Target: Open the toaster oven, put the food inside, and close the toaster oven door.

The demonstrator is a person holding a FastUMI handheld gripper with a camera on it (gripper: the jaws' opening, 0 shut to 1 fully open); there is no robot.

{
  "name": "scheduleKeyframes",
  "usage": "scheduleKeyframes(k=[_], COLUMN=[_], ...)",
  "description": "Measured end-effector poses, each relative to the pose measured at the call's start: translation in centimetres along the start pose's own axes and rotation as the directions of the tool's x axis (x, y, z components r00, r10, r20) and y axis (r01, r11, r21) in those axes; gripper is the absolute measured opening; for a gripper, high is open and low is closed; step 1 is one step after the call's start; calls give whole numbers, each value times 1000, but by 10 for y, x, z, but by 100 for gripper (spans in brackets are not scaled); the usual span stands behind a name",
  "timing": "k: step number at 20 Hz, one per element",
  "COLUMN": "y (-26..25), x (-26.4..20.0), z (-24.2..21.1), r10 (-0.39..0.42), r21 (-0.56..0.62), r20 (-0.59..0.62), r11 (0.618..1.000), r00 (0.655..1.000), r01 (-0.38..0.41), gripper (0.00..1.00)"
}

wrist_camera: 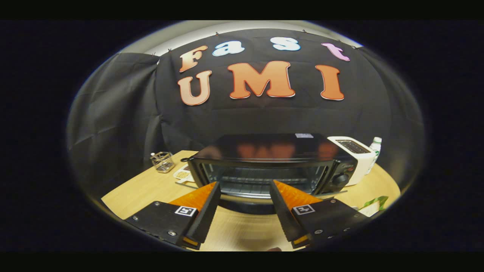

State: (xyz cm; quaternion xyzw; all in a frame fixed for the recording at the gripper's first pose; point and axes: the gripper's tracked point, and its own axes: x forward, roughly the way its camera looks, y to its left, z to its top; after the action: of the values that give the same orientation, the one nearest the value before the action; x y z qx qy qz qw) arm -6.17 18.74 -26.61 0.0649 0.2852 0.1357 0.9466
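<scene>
Two fingers of the gripper (244, 185) stand spread, holding nothing, just before the toaster oven (272, 166) at the surface's (151, 189) middle; door closed.

I've got the toaster oven (272, 166) dead ahead on the table (143, 189), just beyond my gripper (244, 187), whose 2 fingers are spread with nothing between them. Right of the oven sits a toaster (353, 151), a bottle (375, 147) behind it. Left, a wire basket (162, 161), with a dish (183, 174) between it and the oven.
</scene>
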Motion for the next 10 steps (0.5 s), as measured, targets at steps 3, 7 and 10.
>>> scheduleKeyframes(k=[3,7,10], y=[0,-8,-11], x=[-7,-6,-2], z=[-65,-75,-90], r10=[14,2,-18], r21=[135,116,57], r20=[-224,-251,-290], r11=[991,993,998], r00=[974,968,957], r01=[16,28,36], gripper=[78,75,74])
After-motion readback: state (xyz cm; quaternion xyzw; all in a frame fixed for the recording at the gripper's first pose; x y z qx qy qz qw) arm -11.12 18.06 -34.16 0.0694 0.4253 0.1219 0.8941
